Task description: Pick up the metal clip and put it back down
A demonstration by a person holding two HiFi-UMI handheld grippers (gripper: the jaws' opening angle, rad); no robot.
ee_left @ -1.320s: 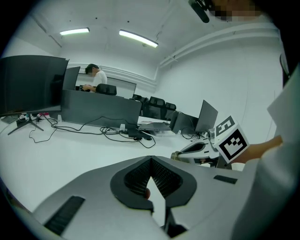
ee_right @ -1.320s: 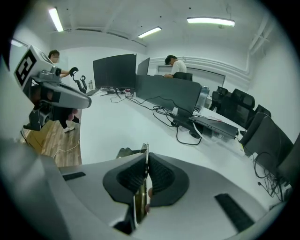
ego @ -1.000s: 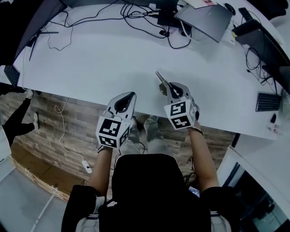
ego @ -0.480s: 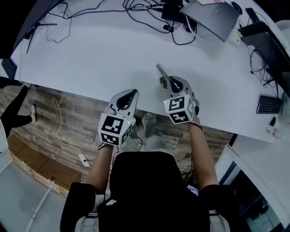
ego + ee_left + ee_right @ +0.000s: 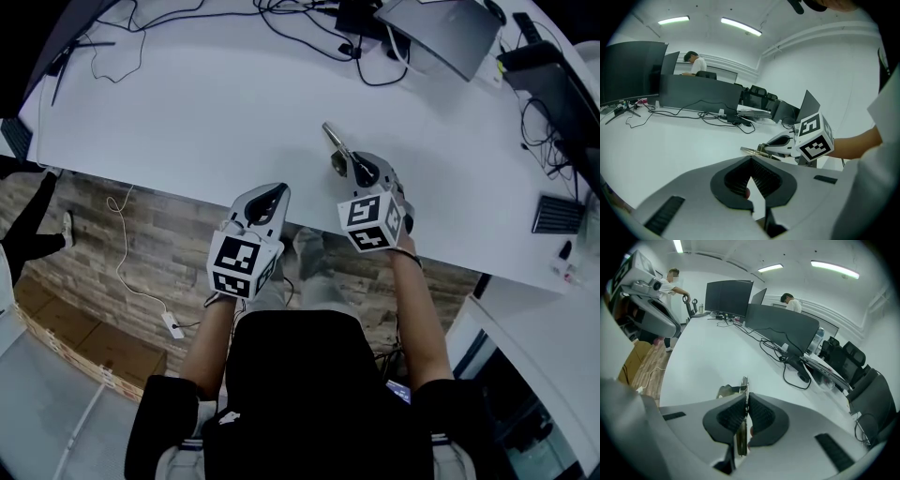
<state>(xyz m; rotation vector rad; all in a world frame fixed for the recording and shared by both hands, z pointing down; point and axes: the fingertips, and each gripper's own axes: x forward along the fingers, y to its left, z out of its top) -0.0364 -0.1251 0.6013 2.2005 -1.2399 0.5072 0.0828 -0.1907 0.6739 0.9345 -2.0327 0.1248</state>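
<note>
Metal clip (image 5: 332, 139) clamped edge-on in your right hand-held gripper (image 5: 348, 169), poking past tips over white surface (image 5: 206, 103), close to near edge. Your left hand-held gripper (image 5: 275, 194) just left of it: jaws together, empty.

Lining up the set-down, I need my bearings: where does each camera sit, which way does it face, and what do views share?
Head view: on the person's head, looking steeply down at the white desk; both forearms, the left claw and right claw show.
Left gripper view: rides the left claw, looking along its closed, empty jaws across the desk; the right forearm shows.
Right gripper view: rides the right claw, looking along jaws clamped on the metal clip, down the desk.
Shared: all three show that clip.
</note>
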